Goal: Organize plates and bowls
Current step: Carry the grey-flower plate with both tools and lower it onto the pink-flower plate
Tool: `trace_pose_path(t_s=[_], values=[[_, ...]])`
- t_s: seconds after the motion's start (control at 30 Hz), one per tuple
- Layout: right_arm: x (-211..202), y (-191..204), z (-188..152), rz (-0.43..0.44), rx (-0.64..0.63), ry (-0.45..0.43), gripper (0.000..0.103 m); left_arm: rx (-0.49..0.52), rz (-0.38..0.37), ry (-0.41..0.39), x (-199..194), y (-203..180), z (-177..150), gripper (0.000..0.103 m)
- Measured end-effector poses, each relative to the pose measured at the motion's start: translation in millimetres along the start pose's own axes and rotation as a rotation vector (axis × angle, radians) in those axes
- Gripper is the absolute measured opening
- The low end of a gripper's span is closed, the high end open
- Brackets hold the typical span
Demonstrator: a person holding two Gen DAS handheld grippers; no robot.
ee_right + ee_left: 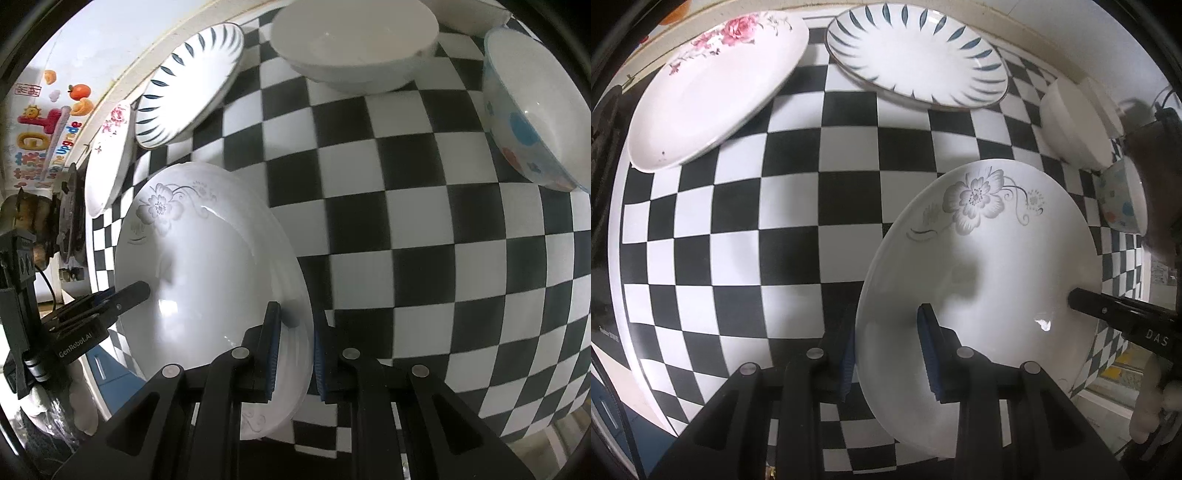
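Worktop: covered in black-and-white check, carrying all the crockery. Grey-flower plate: white, held tilted above the worktop by both claws on opposite edges. Pink-rose plate: lies at the far left, just beside the blue-leaf plate along the back edge. White bowl: upright at the far side, another white dish partly hidden behind it. Spotted bowl: stands near the white bowl, to its right in the right wrist view. Left claw: clamped on the grey-flower plate's rim, one blue pad above, one beneath. Right claw: likewise clamped on the opposite rim of that plate
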State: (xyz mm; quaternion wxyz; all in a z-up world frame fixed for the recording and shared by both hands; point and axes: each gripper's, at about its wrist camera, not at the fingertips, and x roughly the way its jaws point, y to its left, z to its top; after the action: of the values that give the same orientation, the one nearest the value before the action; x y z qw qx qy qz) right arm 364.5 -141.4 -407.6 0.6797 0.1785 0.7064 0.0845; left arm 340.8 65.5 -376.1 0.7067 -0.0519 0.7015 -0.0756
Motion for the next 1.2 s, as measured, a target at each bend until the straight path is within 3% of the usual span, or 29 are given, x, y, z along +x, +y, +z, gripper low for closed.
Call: trace_pose_path(t_s=[0.3,0.6,0.8,0.97,1.07,1.2], values=[[14,-12,7,-0.013,-0.043,0.033,0.018,-0.055,0.019,0.022,21,0,4,0.03],[15,-11,8,0.006,-0.065,0.043,0.017,-0.005,0.049,-0.011,24,-14,1,0.041],[19,-13,10,0.028,-0.07,0.064,0.018,-0.05,0.026,-0.001,26,-13,-1,0.041],[2,-18,6,0.027,-0.074,0.057,0.019,-0.142,0.07,-0.073,6,-1,-18,0.041],[-23,-14,-3,0.025,-0.095,0.022,0.025,-0.193,0.089,-0.156,-21,6,-30,0.041],[-66,12,-18,0.021,-0.176,-0.112,0.061,-0.208,0.175,-0.246,-59,19,-35,0.042]])
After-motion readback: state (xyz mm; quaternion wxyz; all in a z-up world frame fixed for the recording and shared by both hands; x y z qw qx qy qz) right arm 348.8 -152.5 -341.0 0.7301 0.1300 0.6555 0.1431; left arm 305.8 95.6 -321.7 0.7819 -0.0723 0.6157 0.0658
